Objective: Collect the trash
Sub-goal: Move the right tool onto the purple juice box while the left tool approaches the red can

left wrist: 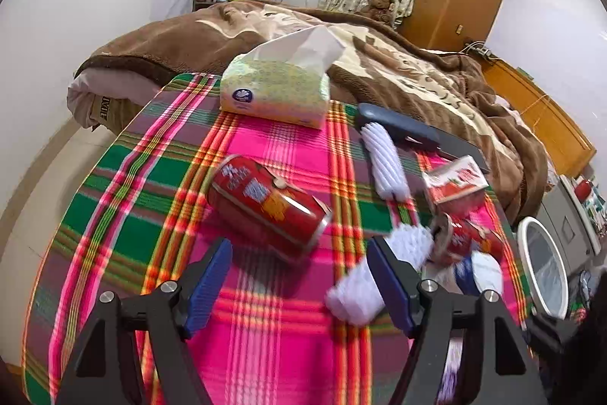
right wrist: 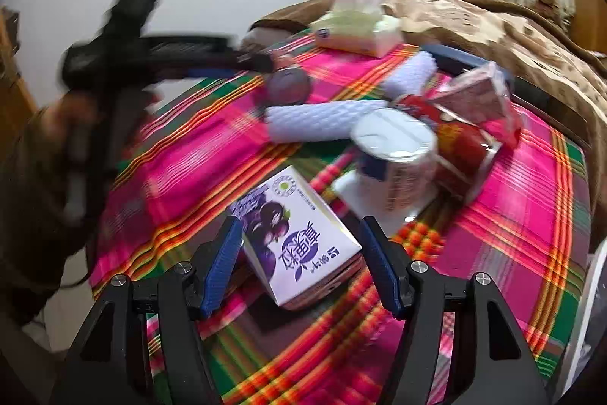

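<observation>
The right gripper [right wrist: 301, 262] hangs with its jaws apart on either side of a small purple-and-white drink carton [right wrist: 294, 238], which lies on its side on the bright plaid cloth [right wrist: 531, 215] just ahead of the blue pads [right wrist: 224, 264]; neither pad seems to press on it, though motion blur makes the near edge hard to judge; the carton, probably empty, should be light and easily crushed, its glossy faces a little slippery, so the flat long sides are the place to take it, with a gentle squeeze. The left gripper [left wrist: 299, 279] also stands apart with nothing between its fingers, a dented red can [left wrist: 267, 205] lying on the cloth just beyond it; thin metal, light, inclined to roll, best pinched across the barrel near the middle rather than at the rims. More trash is heaped toward the right: a white paper cup [right wrist: 394, 154] standing on its mouth, a second red can [left wrist: 466, 236], a red-and-white packet [left wrist: 455, 181] and two white foam sleeves [left wrist: 383, 162], all soft or flimsy. A tissue pack [left wrist: 275, 90] sits at the far edge by the brown blanket [left wrist: 417, 71], and a white-rimmed bin [left wrist: 542, 272] waits well off to the right, below the table's edge.
</observation>
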`<act>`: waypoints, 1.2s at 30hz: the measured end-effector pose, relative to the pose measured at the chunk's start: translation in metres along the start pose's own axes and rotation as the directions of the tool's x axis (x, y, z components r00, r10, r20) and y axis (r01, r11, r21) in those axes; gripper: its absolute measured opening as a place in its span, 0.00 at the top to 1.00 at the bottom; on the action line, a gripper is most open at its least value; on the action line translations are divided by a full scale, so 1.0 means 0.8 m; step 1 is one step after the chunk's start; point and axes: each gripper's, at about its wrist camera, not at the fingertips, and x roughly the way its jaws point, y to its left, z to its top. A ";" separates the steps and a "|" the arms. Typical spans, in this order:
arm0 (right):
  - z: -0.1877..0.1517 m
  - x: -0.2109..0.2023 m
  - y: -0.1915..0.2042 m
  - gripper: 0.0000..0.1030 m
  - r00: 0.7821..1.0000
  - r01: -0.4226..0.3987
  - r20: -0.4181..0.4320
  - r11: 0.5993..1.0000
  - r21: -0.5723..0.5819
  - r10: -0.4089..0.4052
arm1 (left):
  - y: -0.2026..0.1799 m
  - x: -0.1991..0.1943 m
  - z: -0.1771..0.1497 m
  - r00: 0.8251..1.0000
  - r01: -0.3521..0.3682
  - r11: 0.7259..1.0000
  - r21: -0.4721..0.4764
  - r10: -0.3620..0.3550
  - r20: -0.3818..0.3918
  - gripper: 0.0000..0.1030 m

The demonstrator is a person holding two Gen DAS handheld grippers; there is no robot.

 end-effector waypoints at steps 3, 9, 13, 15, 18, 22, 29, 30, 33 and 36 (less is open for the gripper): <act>0.001 0.001 0.004 0.37 1.000 0.001 -0.006 1.000 -0.028 -0.001 | 0.010 0.013 0.014 1.000 -0.006 0.999 -0.038 0.006 -0.004 0.25; 0.006 0.009 0.005 0.37 1.000 -0.008 -0.022 0.999 -0.054 0.007 | 0.015 0.039 0.032 0.998 -0.046 0.997 -0.058 0.044 -0.035 0.23; 0.008 0.014 0.011 0.36 0.999 0.003 -0.036 0.997 -0.077 -0.006 | 0.019 0.054 0.039 0.998 -0.037 0.995 -0.097 0.032 -0.054 0.22; 0.008 0.017 0.013 0.36 0.999 0.012 -0.044 0.996 -0.087 -0.016 | 0.018 0.066 0.040 0.996 -0.060 0.993 -0.101 0.052 -0.078 0.22; 0.007 0.018 0.018 0.36 0.998 0.042 -0.043 0.994 -0.097 -0.046 | 0.018 0.074 0.041 0.996 -0.059 0.991 -0.116 0.049 -0.080 0.22; 0.007 0.021 0.018 0.36 0.996 0.066 -0.053 0.995 -0.081 -0.071 | 0.015 0.083 0.041 0.994 -0.073 0.992 -0.107 0.064 -0.090 0.22; 0.009 0.025 0.010 0.36 0.995 0.080 -0.051 0.997 -0.015 -0.081 | 0.019 0.101 0.041 0.992 -0.080 0.990 -0.118 0.067 -0.109 0.22; 0.009 0.025 0.009 0.36 0.995 0.084 -0.049 0.996 -0.008 -0.084 | 0.021 0.102 0.041 0.992 -0.075 0.989 -0.124 0.061 -0.109 0.22; 0.009 0.027 0.007 0.36 0.995 0.091 -0.043 0.996 0.004 -0.091 | 0.022 0.105 0.040 0.993 -0.056 0.990 -0.130 0.042 -0.109 0.22; 0.010 0.029 0.005 0.37 0.993 0.106 -0.045 0.994 0.018 -0.105 | 0.021 0.106 0.040 0.994 -0.058 0.990 -0.125 0.045 -0.101 0.22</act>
